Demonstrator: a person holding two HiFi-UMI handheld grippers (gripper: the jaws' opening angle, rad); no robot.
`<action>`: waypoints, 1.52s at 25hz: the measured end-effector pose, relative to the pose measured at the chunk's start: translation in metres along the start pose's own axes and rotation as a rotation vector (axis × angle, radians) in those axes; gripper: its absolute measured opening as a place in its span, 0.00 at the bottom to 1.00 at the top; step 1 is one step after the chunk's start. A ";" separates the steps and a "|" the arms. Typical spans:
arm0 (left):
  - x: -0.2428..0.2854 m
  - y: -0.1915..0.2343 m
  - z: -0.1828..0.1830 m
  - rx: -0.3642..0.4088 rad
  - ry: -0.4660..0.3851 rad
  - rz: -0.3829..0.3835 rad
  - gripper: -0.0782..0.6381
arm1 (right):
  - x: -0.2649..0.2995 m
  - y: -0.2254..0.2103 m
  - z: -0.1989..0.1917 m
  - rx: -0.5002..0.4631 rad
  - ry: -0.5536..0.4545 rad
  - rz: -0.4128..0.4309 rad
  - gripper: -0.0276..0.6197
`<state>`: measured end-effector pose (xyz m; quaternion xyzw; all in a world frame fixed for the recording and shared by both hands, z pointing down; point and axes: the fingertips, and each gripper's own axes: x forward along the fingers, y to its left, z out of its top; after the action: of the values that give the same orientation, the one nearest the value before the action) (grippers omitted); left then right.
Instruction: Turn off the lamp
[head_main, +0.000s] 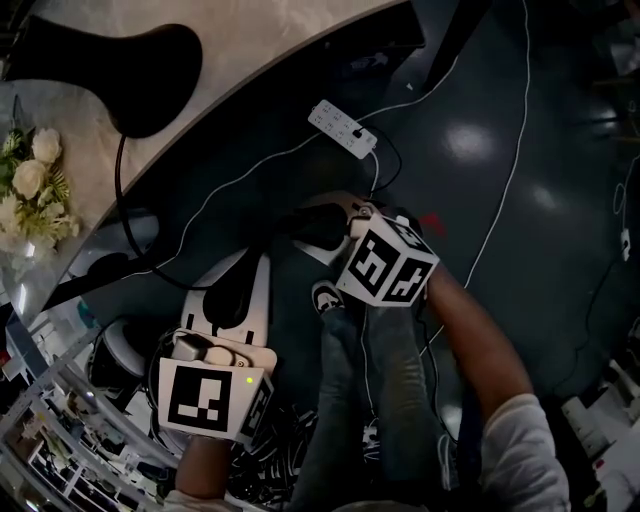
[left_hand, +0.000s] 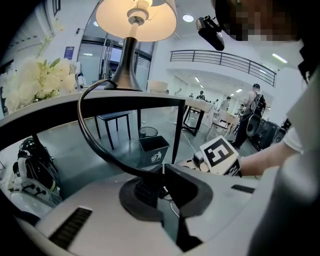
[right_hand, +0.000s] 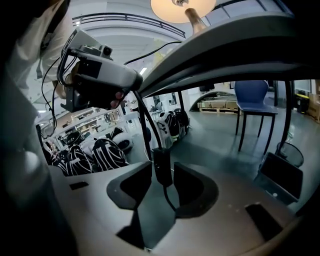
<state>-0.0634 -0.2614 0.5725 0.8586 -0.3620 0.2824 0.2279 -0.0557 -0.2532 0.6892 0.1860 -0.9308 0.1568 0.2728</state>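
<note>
1. Dark square plastic waste bin (left_hand: 154, 150) stands on the floor beyond the table; its contents are not visible.
2. Pale marbled table top (head_main: 260, 30) with a curved front edge; dark glossy floor (head_main: 500, 150) below it; white power strip (head_main: 342, 127) lies on the floor near that edge; bunch of white flowers (head_main: 30, 180) at the table's left edge.
3. Table lamp with metal stem and pale shade (left_hand: 135, 20) stands near the curved edge; shade glowing, lamp lit; black lamp cord (left_hand: 87, 135) drops over the edge.
4. Left gripper (left_hand: 162, 176) held low, close to the body; jaws closed on the cord.
5. Right gripper (right_hand: 162, 172) held further out, forearm extended; jaws pressed against both sides of the black oblong inline switch (right_hand: 161, 165) on the cord.
</note>
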 end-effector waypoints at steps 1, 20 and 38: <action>0.000 0.001 0.000 0.001 0.001 0.002 0.14 | 0.001 -0.001 0.001 -0.003 0.000 0.007 0.24; 0.005 0.005 -0.005 -0.012 0.010 0.027 0.14 | 0.002 0.004 -0.005 0.002 0.026 0.069 0.18; 0.011 0.002 -0.008 -0.036 -0.001 0.036 0.14 | -0.001 -0.002 -0.012 0.045 0.052 0.011 0.14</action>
<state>-0.0613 -0.2637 0.5864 0.8478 -0.3825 0.2796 0.2382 -0.0485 -0.2504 0.6986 0.1826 -0.9207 0.1839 0.2917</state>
